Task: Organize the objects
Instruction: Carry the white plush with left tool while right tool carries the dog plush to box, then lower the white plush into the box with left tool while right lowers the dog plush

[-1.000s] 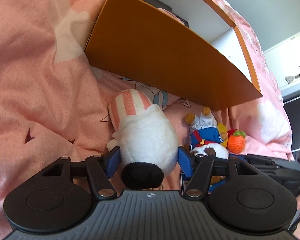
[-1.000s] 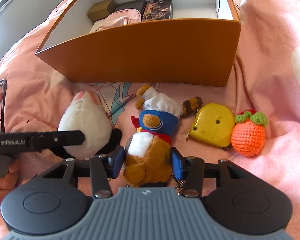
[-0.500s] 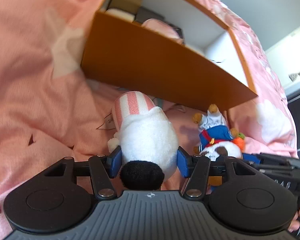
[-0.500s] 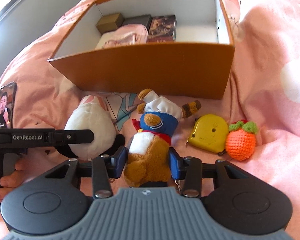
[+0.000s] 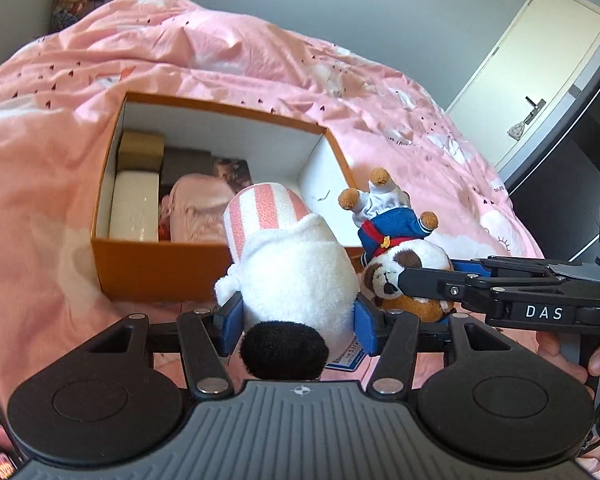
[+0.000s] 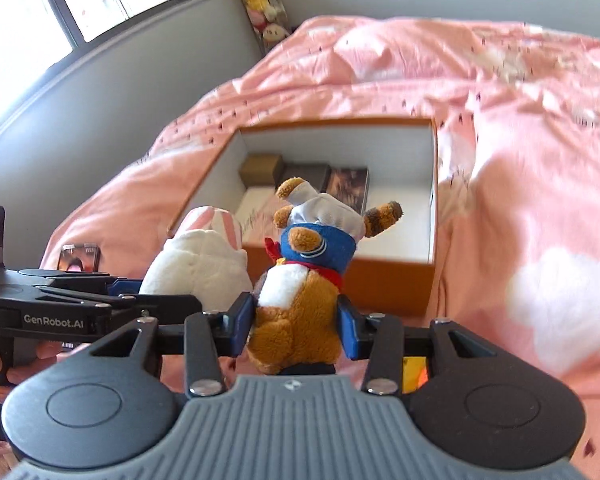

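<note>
My left gripper [image 5: 298,326] is shut on a white plush [image 5: 296,276] with a pink striped hat and holds it in the air in front of the orange box [image 5: 156,268]. My right gripper [image 6: 296,330] is shut on a brown plush dog [image 6: 300,292] in a blue sailor suit, held upside down above the box's near wall [image 6: 384,284]. The plush dog [image 5: 404,272] and the right gripper [image 5: 500,292] also show in the left wrist view, to the right of the white plush. The white plush [image 6: 196,272] shows at the left in the right wrist view.
The orange box holds a tan carton [image 5: 142,150], a white box [image 5: 134,208], a pink bundle [image 5: 194,210] and dark books [image 6: 346,182]; its right half is bare white floor [image 6: 400,228]. Pink bedding [image 5: 40,184] surrounds it. A phone [image 6: 78,258] lies at the left.
Both grippers have risen off the bed with their plush toys and now look down into the open box. The yellow tape measure and the orange crochet fruit have dropped out of clear view.
</note>
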Tool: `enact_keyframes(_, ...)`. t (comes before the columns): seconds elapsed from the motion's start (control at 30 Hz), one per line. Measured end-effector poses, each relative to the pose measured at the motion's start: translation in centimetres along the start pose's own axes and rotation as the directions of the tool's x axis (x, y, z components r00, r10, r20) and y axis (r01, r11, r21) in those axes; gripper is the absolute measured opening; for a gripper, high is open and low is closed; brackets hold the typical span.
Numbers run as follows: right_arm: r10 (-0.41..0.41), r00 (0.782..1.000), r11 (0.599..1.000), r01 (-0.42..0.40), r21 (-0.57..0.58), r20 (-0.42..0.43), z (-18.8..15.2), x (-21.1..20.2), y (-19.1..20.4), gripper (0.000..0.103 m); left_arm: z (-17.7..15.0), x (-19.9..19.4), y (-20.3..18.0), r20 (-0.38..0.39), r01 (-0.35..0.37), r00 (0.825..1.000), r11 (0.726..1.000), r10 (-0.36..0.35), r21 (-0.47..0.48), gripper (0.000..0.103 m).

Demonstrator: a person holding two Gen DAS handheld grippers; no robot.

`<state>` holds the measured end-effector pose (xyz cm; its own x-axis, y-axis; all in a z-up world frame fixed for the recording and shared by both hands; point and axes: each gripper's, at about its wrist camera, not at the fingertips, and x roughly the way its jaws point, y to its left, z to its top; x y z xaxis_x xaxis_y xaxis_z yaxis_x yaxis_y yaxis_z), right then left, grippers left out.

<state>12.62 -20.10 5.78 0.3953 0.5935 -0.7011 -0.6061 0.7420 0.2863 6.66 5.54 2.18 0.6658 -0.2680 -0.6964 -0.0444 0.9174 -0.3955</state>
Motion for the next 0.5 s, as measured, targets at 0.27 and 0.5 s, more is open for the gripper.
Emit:
enact_keyframes(0.27, 0.02, 0.988, 0.999, -0.016, -0.029, 0.153, 5.4, -1.3, 0.2, 0.046, 5.5, -1.2, -1.7, 0.091, -0.016, 0.996, 0.992, 0.005, 0.127, 0.063)
enact_keyframes(0.5, -0.024, 0.983, 1.0, 0.026, -0.009, 0.184, 8.6, 1.2, -1.5, 0.046, 9.0, 1.9, -1.5, 0.05, -0.02, 0.999, 0.981, 0.011, 0.192, 0.063)
